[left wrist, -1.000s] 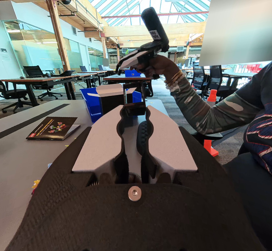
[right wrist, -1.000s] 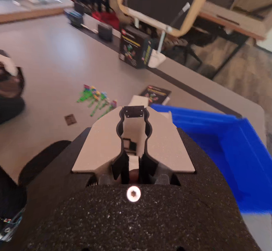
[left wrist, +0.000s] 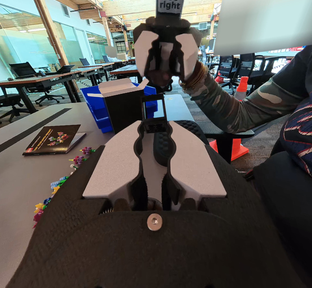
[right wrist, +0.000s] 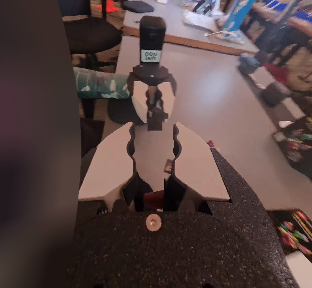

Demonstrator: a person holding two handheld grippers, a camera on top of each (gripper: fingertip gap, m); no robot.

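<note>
The left gripper (left wrist: pixel 154 126) pinches a small black frame piece (left wrist: pixel 154 111) between its fingertips, the piece standing upright with a clear pane in its upper part. In the right wrist view the same piece (right wrist: pixel 155 121) hangs from that gripper (right wrist: pixel 154 116), tip down, just beyond the right gripper (right wrist: pixel 152 126), whose fingers are spread wide with nothing between them. Seen from the left wrist view, the right gripper (left wrist: pixel 166 76) is raised above the frame piece, facing the camera, held by a hand with gold bangles (left wrist: pixel 195 79) and a camouflage sleeve (left wrist: pixel 236 109). Behind the frame piece stands an open black carton (left wrist: pixel 123 108) with white flaps, set in a blue bin (left wrist: pixel 94 104) on the grey table (left wrist: pixel 20 178). To the left lies a dark booklet (left wrist: pixel 54 140), and near the gripper body small brick-built flowers (left wrist: pixel 79 159) are scattered along the table. An orange cone (left wrist: pixel 234 148) stands on the floor to the right, behind a black chair armrest (left wrist: pixel 219 129).
</note>
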